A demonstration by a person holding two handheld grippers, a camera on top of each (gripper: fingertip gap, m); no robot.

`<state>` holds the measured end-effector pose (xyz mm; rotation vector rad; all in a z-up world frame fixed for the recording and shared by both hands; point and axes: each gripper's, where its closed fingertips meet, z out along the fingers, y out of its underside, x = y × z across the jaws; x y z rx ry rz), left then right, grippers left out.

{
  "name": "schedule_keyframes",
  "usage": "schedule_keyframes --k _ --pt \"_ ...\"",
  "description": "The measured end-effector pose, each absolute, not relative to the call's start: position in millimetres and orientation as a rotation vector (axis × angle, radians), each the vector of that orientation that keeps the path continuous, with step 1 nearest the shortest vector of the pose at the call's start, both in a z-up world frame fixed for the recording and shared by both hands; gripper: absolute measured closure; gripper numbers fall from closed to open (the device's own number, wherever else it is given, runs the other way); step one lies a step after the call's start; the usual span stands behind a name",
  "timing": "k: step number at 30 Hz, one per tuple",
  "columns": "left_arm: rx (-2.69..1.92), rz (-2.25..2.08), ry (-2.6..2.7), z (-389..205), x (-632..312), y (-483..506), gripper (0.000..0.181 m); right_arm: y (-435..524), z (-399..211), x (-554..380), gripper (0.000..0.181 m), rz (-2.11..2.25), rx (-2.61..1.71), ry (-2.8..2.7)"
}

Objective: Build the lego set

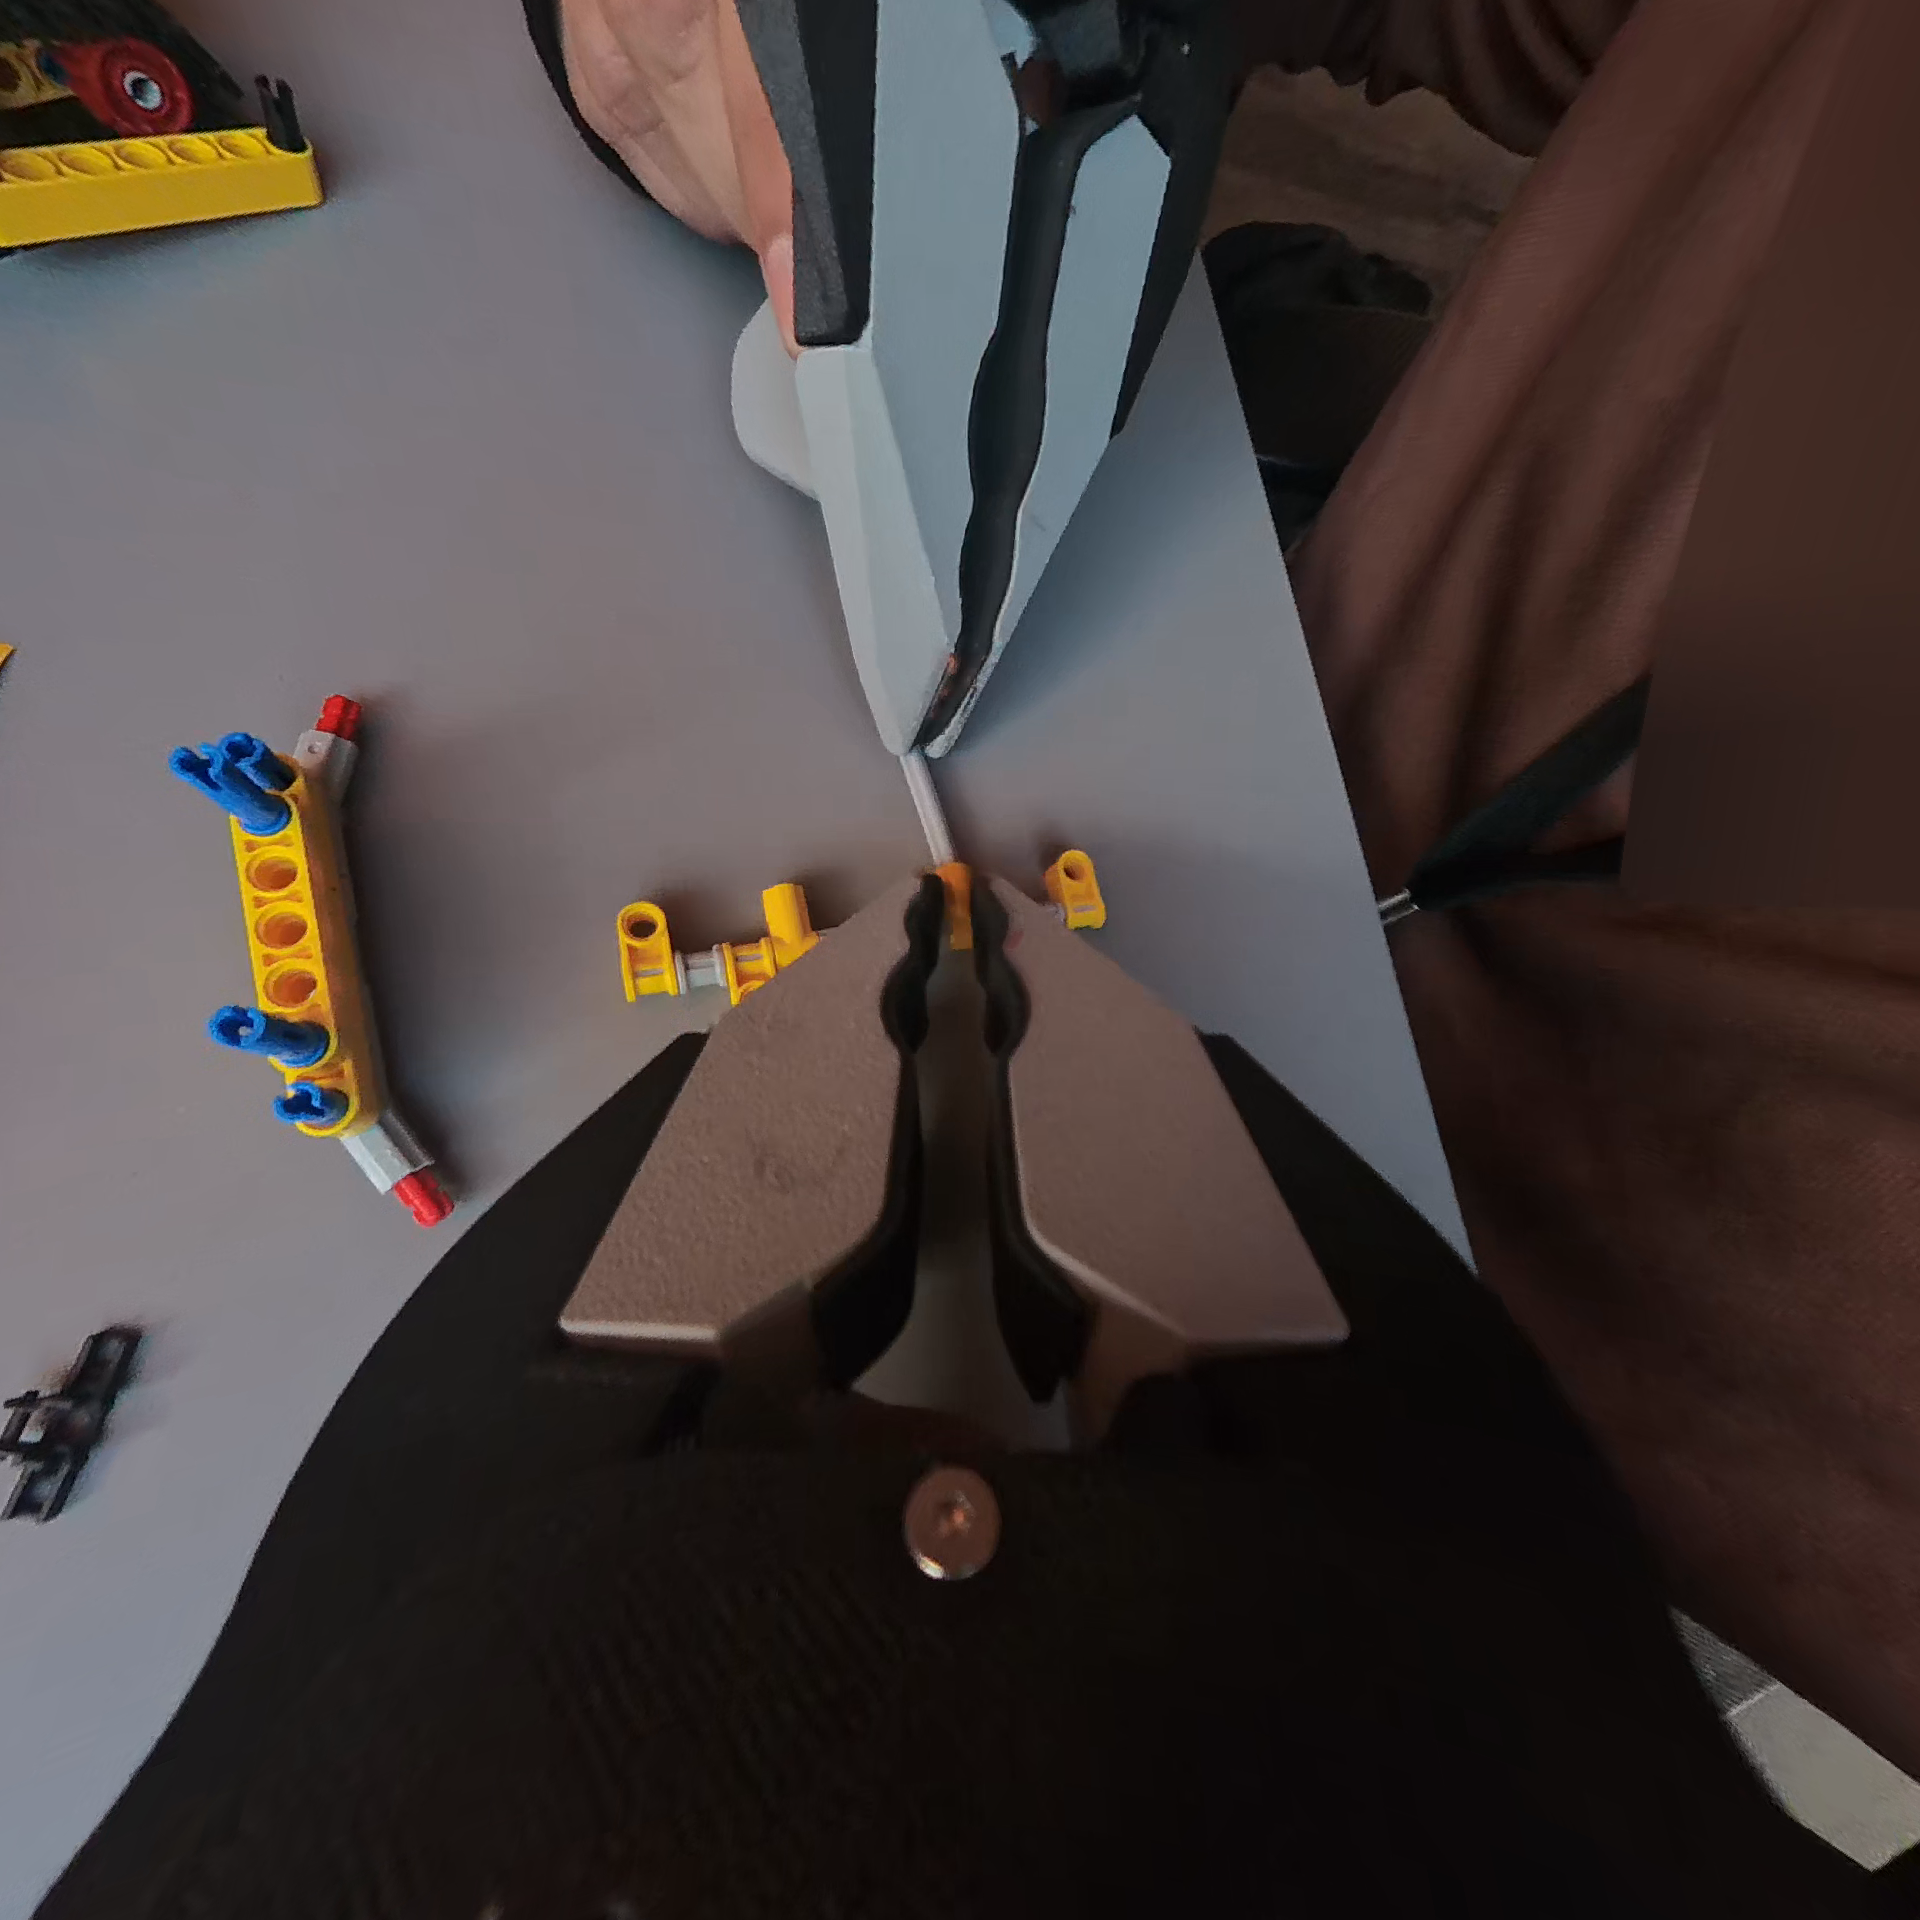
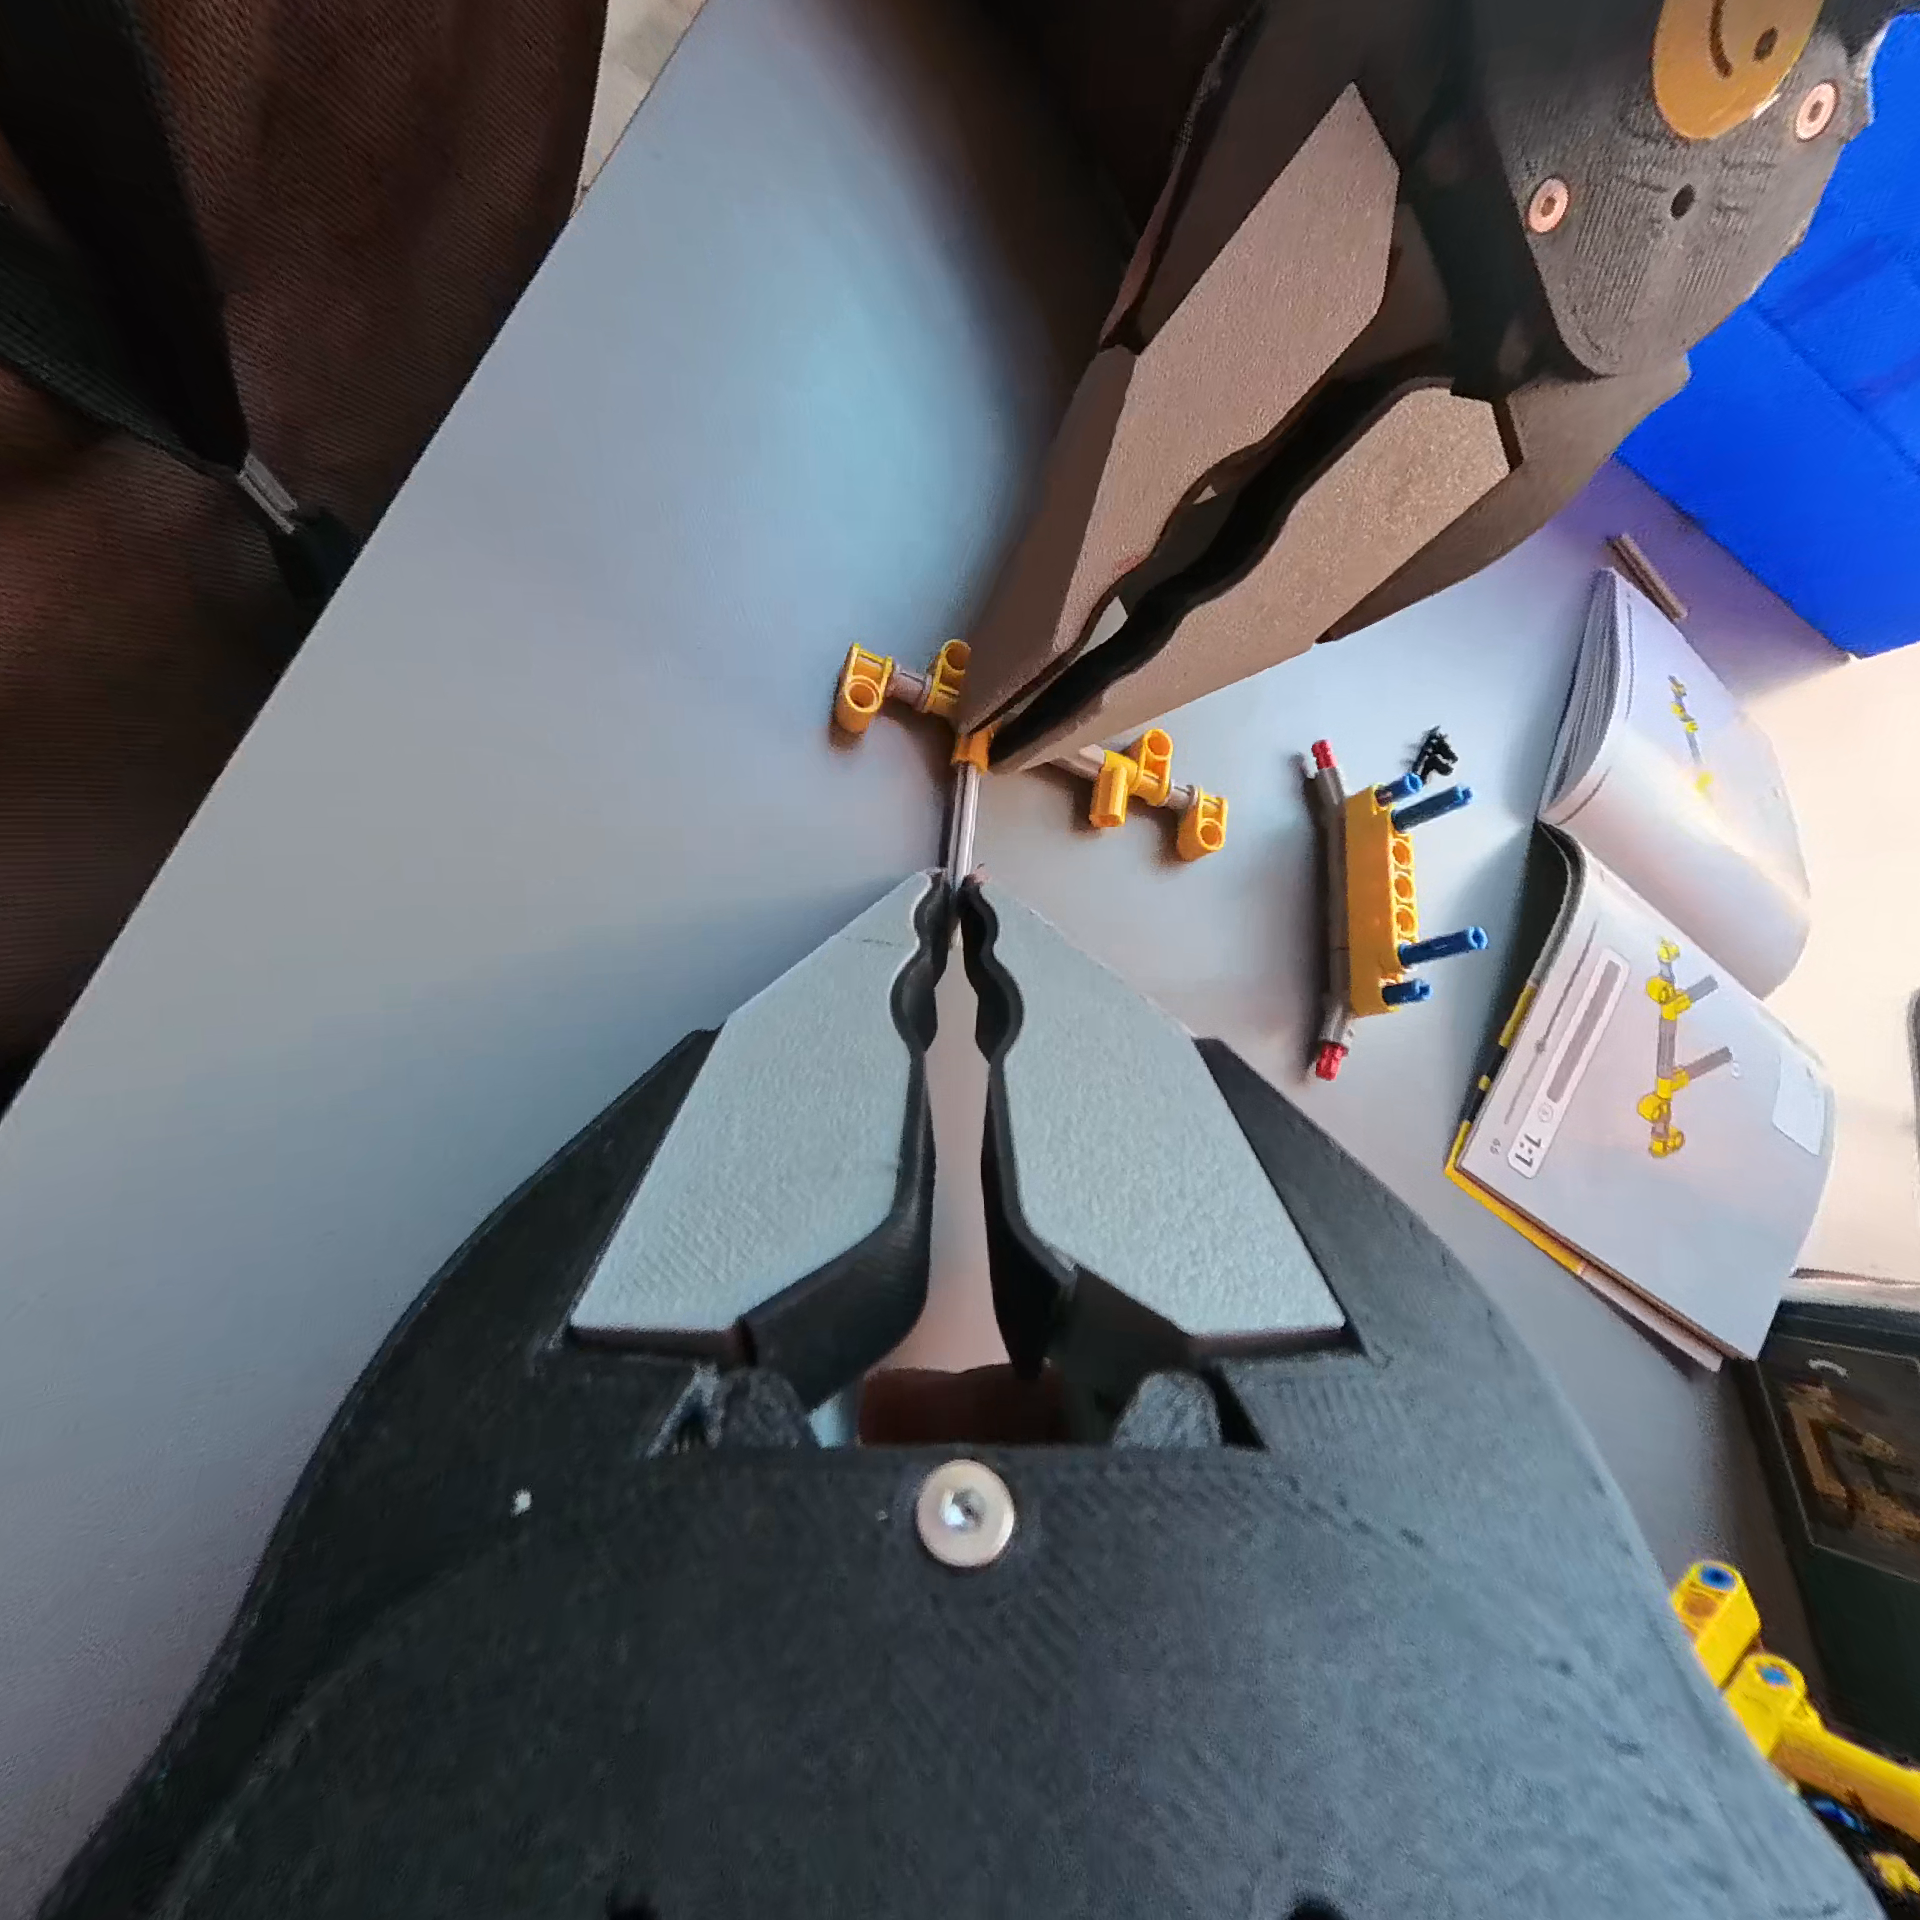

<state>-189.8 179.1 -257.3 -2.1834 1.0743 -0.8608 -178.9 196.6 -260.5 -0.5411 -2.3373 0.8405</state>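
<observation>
Above the grey table point(image 1: 540, 540), we see a thin grey rod point(image 1: 925, 816) joined to a small orange piece point(image 1: 956, 904). Our left gripper point(image 1: 958, 902) is clamped on the orange piece; our right gripper point(image 2: 954, 896) pinches the rod's other end. Yellow connector pieces point(image 2: 1153, 790) lie just beside them, a yellow beam with blue pins point(image 1: 296, 956) farther off, an open instruction booklet point(image 2: 1662, 1039) beyond.

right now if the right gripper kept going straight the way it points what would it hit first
Probably the left gripper. The right gripper is shut on a grey axle whose far end sits in a small yellow connector pinched by the left gripper, directly ahead. Depth looks aligned, though not certain.
</observation>
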Motion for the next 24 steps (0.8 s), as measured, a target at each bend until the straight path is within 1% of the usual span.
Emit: schedule_keyframes --k 4,7,12,19,24 --pt "-2.174 -0.847 1.086 -257.0 -189.2 178.4 0.178 197.5 -260.4 -179.1 0.181 0.839 -0.549 -2.331" --pt "-2.174 -0.842 1.084 -257.0 -189.1 178.6 0.178 200.1 -259.7 -178.8 0.175 0.833 -0.575 -2.321" --pt "-2.178 -0.817 1.063 -257.2 -189.1 178.7 0.177 210.5 -259.7 -173.1 0.170 0.879 -0.679 -2.340" --pt "-2.190 -0.775 1.011 -257.4 -189.2 179.1 0.178 205.9 -262.4 -172.7 0.181 0.960 -0.788 -2.410" --pt "-2.198 -0.759 0.986 -257.7 -189.2 179.3 0.178 205.3 -262.3 -172.2 0.181 0.952 -0.794 -2.403"
